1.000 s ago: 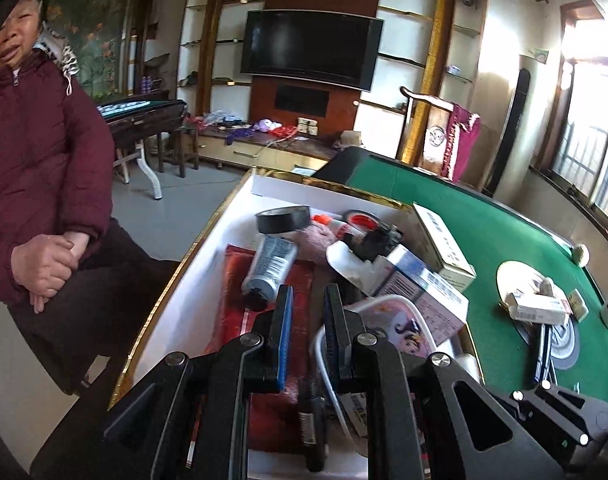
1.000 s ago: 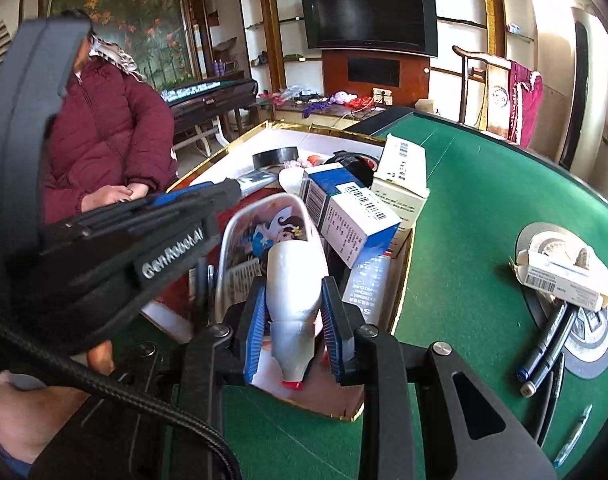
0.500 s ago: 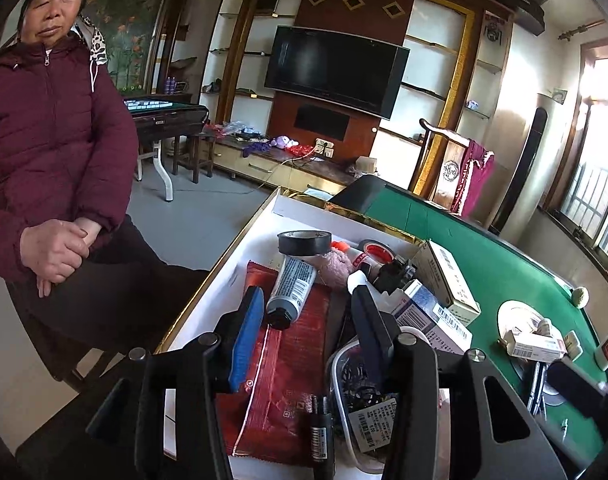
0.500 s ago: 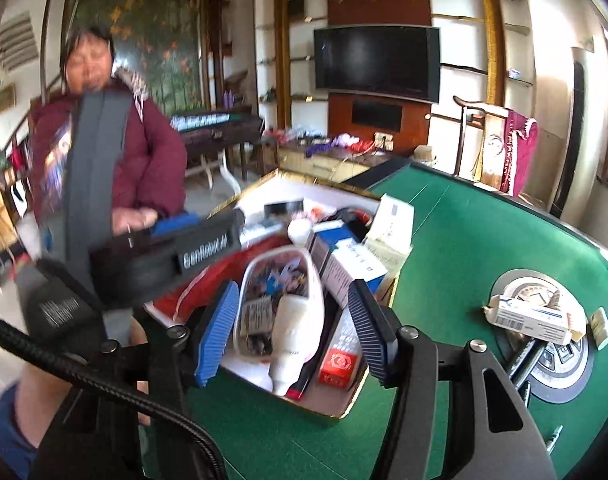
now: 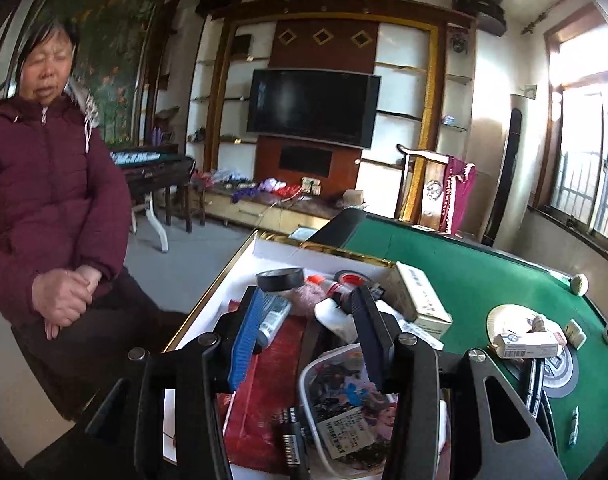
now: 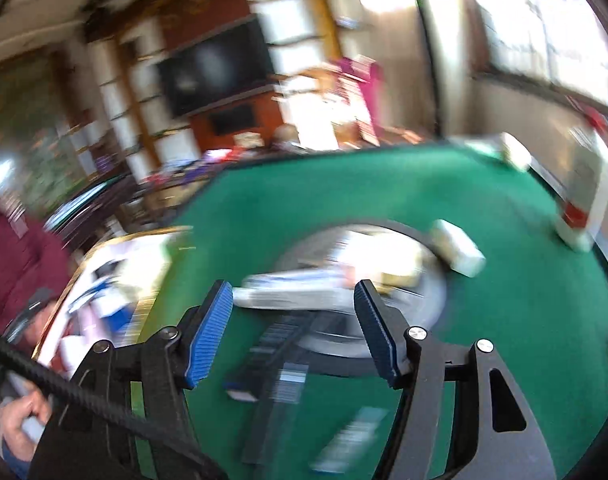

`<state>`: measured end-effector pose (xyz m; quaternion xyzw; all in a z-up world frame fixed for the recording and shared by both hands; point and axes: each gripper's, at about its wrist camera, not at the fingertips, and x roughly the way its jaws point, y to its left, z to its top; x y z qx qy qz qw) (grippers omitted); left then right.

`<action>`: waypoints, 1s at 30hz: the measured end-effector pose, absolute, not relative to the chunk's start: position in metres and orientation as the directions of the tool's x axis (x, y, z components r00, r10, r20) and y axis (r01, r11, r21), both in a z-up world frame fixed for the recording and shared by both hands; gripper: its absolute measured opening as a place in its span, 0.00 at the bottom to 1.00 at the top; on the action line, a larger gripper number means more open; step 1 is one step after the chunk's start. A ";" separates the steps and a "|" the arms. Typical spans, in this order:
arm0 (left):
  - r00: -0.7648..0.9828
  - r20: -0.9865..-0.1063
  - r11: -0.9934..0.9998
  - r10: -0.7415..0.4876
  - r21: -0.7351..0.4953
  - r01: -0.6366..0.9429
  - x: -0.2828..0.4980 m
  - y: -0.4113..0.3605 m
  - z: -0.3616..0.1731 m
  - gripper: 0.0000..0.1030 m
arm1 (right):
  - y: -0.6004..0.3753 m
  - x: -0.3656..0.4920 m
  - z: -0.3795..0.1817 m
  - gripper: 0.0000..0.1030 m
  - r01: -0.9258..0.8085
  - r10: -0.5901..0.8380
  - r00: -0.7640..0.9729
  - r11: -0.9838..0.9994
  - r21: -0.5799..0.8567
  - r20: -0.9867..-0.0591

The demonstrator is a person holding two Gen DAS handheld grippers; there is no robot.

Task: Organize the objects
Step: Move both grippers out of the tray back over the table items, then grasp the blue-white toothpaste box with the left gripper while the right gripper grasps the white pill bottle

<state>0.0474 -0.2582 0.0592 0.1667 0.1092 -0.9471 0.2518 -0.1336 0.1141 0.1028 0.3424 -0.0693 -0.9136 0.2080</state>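
A white box with a gold rim (image 5: 224, 280) holds a red packet (image 5: 272, 372), a clear tub with a cartoon label (image 5: 344, 392), a black tape roll (image 5: 280, 279), a grey tube (image 5: 274, 318), a white bottle (image 5: 336, 316) and a white carton (image 5: 420, 300). My left gripper (image 5: 308, 320) hovers open above them, holding nothing. The right wrist view is blurred. My right gripper (image 6: 294, 320) is over the green table (image 6: 304, 208), its jaws opening and empty. It points at a small carton (image 6: 296, 284) on a round disc (image 6: 424, 304), with dark pens (image 6: 280, 344) in front.
A person in a maroon jacket (image 5: 44, 200) sits left of the box. On the felt lie a pale tile (image 6: 458, 250), a red-and-white carton (image 6: 584, 200) at the far right and a small round nut (image 5: 579, 283). Bare felt stretches behind the disc.
The right gripper let go of the white bottle in the box, opened and swung right over the disc. The left gripper's jaws came apart and it drew back a little.
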 end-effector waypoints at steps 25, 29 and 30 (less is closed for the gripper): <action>-0.766 -0.643 -0.998 0.024 0.033 -0.059 -0.038 -0.098 0.084 0.40 | 0.166 -0.266 0.043 0.30 0.186 -0.264 -0.578 -0.964 0.191 -0.772; -0.691 -0.706 -0.981 0.153 -0.026 -0.191 -0.098 -0.085 0.094 0.51 | 0.184 -0.227 0.059 0.30 0.174 -0.365 -0.567 -0.929 0.325 -0.739; -0.655 -0.732 -0.977 0.187 -0.067 -0.204 -0.119 -0.083 0.093 0.51 | 0.188 -0.220 0.062 0.30 0.177 -0.385 -0.571 -0.920 0.350 -0.725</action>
